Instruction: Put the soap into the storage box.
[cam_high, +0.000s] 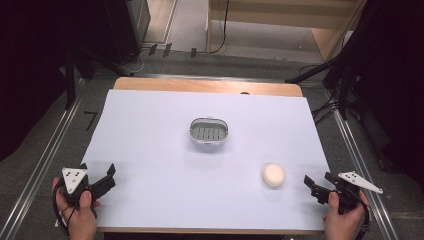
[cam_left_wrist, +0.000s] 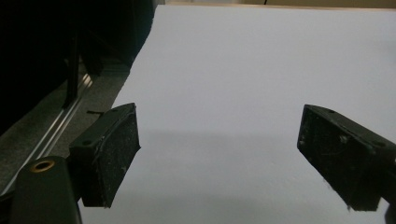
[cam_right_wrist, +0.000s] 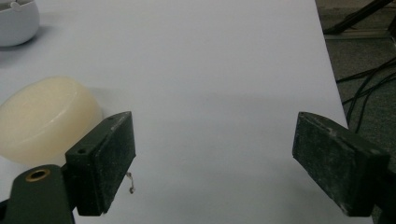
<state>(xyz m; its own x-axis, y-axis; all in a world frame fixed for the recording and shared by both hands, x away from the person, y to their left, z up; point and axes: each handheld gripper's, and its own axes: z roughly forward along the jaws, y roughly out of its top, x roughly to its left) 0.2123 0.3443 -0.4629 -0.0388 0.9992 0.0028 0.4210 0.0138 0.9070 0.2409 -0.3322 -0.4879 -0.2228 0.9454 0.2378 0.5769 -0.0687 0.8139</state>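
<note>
A: Nearest the camera are the two hands at the near edge of the table (cam_high: 150, 210), each holding a gripper. The left gripper (cam_high: 102, 181) sits at the near left corner, jaws wide apart, nothing between them.

B: And the right gripper (cam_high: 316, 184)?

A: Near right corner, jaws also wide apart and empty. The soap (cam_high: 273, 175) lies just to its left, flat on the white sheet. In the right gripper view the soap (cam_right_wrist: 44, 119) sits just beyond the left jaw, not between the two.

B: So the soap is the thing to pick up. Where would it go?

A: Probably the dish (cam_high: 209, 131), which stands near the middle of the table, farther off and to the left of the soap. It looks empty, with a slotted floor.

B: How should the grasp go?

A: I'd swing the right gripper left until the soap is centred between the jaws, then lower close to the sheet and close across its short width. Soap is rounded and likely slick, so a low, square, gentle grip should keep it from squirting out.
</note>
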